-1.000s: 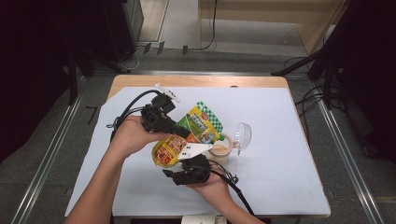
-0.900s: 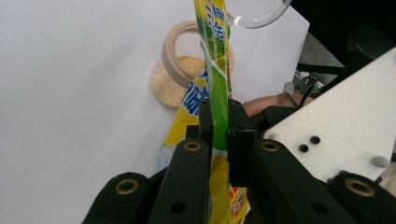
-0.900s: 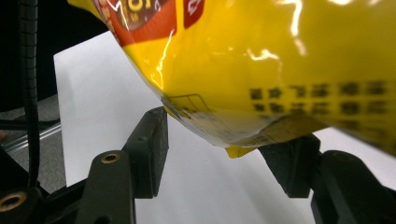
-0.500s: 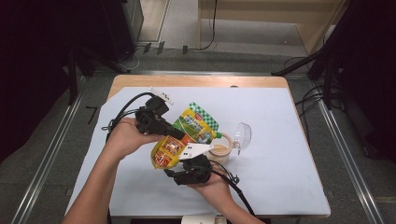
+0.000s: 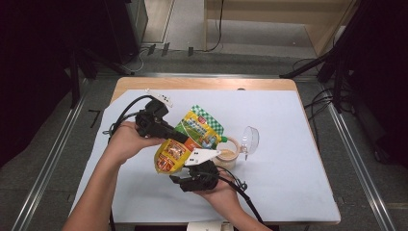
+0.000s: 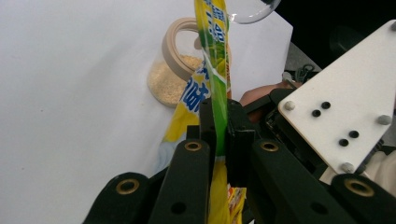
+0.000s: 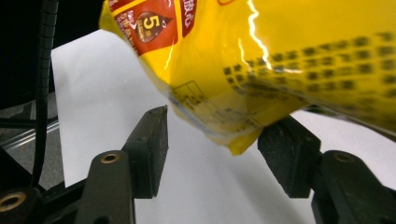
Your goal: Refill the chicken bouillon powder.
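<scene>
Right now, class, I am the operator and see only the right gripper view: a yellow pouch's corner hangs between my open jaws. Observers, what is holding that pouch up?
Observer: The left gripper is shut on the pouch, clamping its edge.
Operator: Is anything standing near it?
Observer: An open jar of beige granules stands on the white table cover, just beyond the pouch.
Operator: Where is its lid?
Observer: The clear lid is tipped up beside the jar, on its right in the high view.
</scene>
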The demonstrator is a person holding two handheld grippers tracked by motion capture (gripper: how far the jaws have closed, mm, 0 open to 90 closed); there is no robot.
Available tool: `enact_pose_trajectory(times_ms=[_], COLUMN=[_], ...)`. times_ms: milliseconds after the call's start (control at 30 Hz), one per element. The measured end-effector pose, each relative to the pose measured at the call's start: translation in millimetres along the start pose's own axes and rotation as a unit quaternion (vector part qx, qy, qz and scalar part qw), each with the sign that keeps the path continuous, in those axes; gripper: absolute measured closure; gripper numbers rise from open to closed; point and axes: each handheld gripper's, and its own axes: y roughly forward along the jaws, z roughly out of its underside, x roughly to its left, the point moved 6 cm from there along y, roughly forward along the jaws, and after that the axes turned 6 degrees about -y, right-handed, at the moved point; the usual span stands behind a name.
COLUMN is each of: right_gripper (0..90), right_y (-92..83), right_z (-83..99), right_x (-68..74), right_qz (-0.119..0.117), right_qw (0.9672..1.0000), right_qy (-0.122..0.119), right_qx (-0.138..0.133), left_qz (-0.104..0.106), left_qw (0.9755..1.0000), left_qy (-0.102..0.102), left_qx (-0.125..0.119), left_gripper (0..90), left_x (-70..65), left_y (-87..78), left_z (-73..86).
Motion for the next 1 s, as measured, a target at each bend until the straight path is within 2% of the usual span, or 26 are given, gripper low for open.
enact_pose_trajectory(times_ms=[300,467,700,867,1000], right_gripper=[42.4,42.2,42.3,42.3,42.4], right_y=[-1.5,-3.2,-5.3,-5.7,-6.7], right_z=[0.9,-0.2,-2.2,-0.8,1.0], right_x=[-0.8,-0.5,0.2,-1.6,-2.9], right_qz=[0.002,0.0,0.0,0.002,0.004], right_qw=[1.0,1.0,1.0,1.0,0.9999], right_qy=[0.003,0.003,0.003,0.004,0.008], right_qx=[-0.002,-0.006,-0.009,-0.008,-0.005], left_qz=[-0.002,-0.002,-0.001,-0.014,-0.029], left_qw=[0.9999,0.9996,0.9985,0.9976,0.9965], left_qy=[0.007,0.002,-0.006,-0.012,-0.028], left_qx=[-0.013,-0.028,-0.054,-0.068,-0.074], left_gripper=[88.8,88.8,88.9,89.0,89.1], left_x=[2.2,6.5,19.3,30.7,43.0], left_y=[-6.6,-11.3,-16.9,-17.6,-14.0], left_z=[1.3,1.0,0.0,-2.7,-5.7])
